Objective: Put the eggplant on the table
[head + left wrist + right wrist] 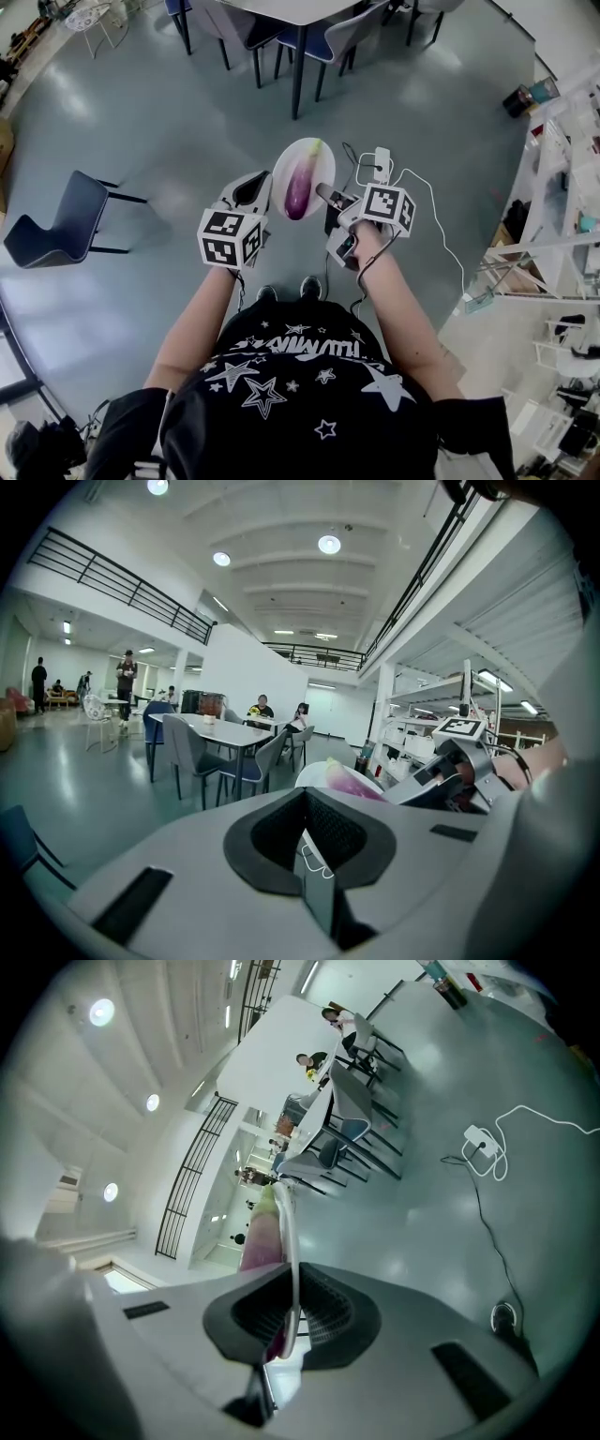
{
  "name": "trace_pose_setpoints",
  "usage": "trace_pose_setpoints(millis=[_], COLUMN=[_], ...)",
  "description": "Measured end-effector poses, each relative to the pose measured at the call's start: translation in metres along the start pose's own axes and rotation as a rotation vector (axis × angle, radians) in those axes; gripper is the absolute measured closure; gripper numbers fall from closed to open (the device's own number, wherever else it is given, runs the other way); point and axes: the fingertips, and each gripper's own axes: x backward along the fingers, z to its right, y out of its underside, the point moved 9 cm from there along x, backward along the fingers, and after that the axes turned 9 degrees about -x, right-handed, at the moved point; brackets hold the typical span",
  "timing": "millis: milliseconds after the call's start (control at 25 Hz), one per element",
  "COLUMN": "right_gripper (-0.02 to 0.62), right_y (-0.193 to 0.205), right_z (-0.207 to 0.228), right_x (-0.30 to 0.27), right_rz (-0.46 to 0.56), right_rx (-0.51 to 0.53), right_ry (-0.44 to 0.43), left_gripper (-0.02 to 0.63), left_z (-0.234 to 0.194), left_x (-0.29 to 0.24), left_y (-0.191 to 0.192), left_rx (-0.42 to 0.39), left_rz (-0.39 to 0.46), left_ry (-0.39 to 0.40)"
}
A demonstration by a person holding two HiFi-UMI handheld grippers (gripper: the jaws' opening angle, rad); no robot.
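A purple eggplant (pixel 298 187) with a green stem end lies on a white plate (pixel 320 148) held in the air above the grey floor. My right gripper (pixel 330 197) is shut on the plate's right rim. In the right gripper view the rim (pixel 290 1232) runs edge-on between the jaws (pixel 286 1324), with the eggplant (pixel 262 1234) on its left side. My left gripper (pixel 255 189) is just left of the plate, shut and holding nothing. From the left gripper view (pixel 314 860) the plate (pixel 312 773), the eggplant (pixel 352 783) and the right gripper (pixel 452 769) show ahead to the right.
A grey table (pixel 292 9) with several chairs stands ahead. A blue chair (pixel 54 225) is to the left. A white power strip (pixel 382 161) and its cable lie on the floor under the right gripper. Shelving (pixel 562 197) lines the right side.
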Motion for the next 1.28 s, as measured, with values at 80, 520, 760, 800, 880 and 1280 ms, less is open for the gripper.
trace_pose_setpoints(millis=[80, 520, 760, 800, 880, 1280], right_gripper=[0.574, 0.574, 0.574, 0.574, 0.574, 0.574], right_y=[0.001, -0.044, -0.056, -0.057, -0.058, -0.085], right_z=[-0.001, 0.007, 0.005, 0.005, 0.006, -0.001], right_x=[0.002, 0.015, 0.006, 0.005, 0.004, -0.031], right_rz=[-0.011, -0.068, -0.100, -0.106, -0.110, -0.093], right_rx=[0.014, 0.028, 0.024, 0.026, 0.030, 0.035], right_ry=[0.000, -0.044, -0.049, -0.050, -0.051, -0.050], left_gripper=[0.598, 0.598, 0.598, 0.598, 0.598, 0.598], left_z=[0.002, 0.029, 0.022, 0.019, 0.015, -0.026], left_x=[0.001, -0.028, -0.029, -0.028, -0.027, -0.066], left_y=[0.001, -0.014, -0.017, -0.017, -0.015, -0.016], left_rx=[0.004, 0.016, 0.034, 0.036, 0.039, 0.034], left_rz=[0.005, 0.016, 0.003, 0.001, 0.003, 0.020], left_ry=[-0.011, -0.081, -0.126, -0.135, -0.149, -0.126])
